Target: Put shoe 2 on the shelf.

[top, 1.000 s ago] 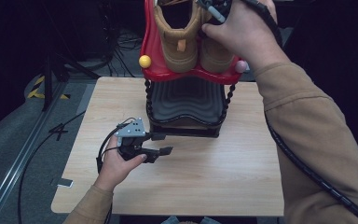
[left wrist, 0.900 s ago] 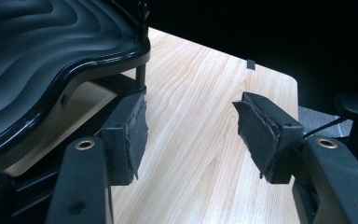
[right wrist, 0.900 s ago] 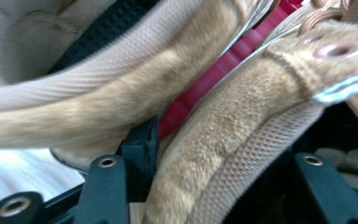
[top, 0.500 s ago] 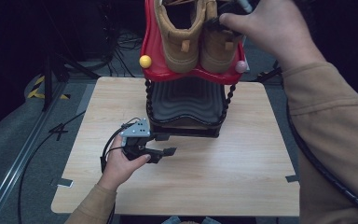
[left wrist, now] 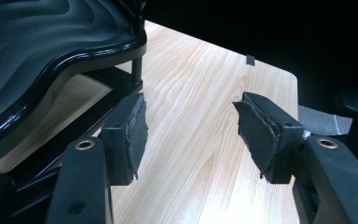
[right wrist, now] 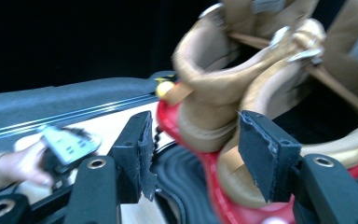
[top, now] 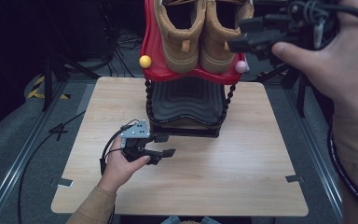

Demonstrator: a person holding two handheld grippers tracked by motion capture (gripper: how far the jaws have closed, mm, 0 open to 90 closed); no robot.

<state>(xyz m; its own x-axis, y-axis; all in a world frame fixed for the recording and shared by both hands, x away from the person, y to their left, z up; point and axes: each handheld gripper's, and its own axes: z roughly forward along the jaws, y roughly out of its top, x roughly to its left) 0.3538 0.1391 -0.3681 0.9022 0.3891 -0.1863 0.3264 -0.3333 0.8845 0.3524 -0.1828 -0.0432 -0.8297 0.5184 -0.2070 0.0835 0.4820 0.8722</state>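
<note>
the tabletop [top: 242, 182] carries a two-tier rack at the middle of its far edge: a black lower tray [top: 186, 100] and a red upper tray [top: 151, 56] holding a pair of tan boots [top: 200, 32], heels toward you, long axes running away from your side. your right tool [top: 256, 35] hangs just beside the right boot's heel, off its right side, so the boot lies to the left of it. its jaws have just been opening and now stand wide with nothing between them. that hand is far nearer. your left tool [top: 168, 145] rests low near the rack's front left foot, jaws apart and empty, with the boots well above it.
</note>
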